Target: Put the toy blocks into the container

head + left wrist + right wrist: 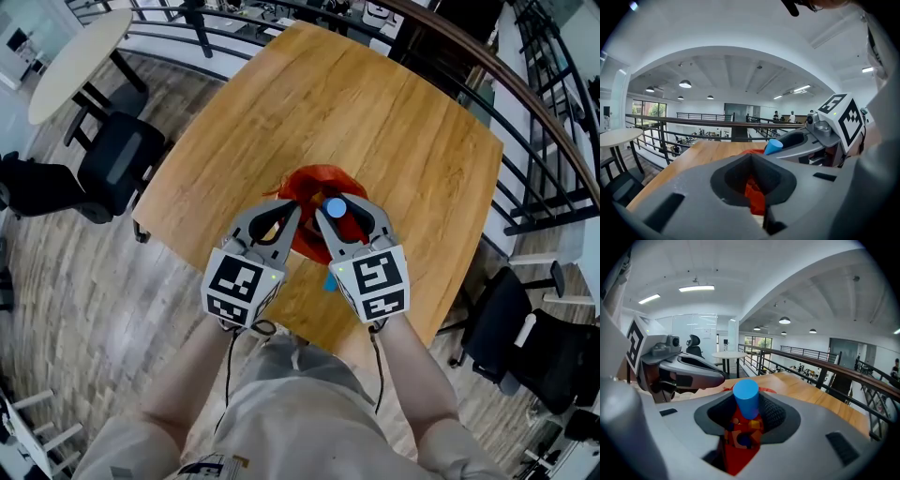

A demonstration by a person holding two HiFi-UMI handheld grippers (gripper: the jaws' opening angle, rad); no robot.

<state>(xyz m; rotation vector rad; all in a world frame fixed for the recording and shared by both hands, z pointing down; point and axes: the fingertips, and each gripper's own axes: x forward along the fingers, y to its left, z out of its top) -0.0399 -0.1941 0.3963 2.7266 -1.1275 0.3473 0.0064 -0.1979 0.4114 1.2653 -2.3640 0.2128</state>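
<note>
You are holding a blue block [746, 398] between the right gripper [328, 214] jaws above the red container [317, 178], which is already carrying other blocks; the left gripper [291, 212] is hanging closed alongside, nothing evident in it.

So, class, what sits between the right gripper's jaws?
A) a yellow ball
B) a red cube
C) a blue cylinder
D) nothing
C: the right gripper clamps a blue cylinder between its jaws, above the red container.
</note>
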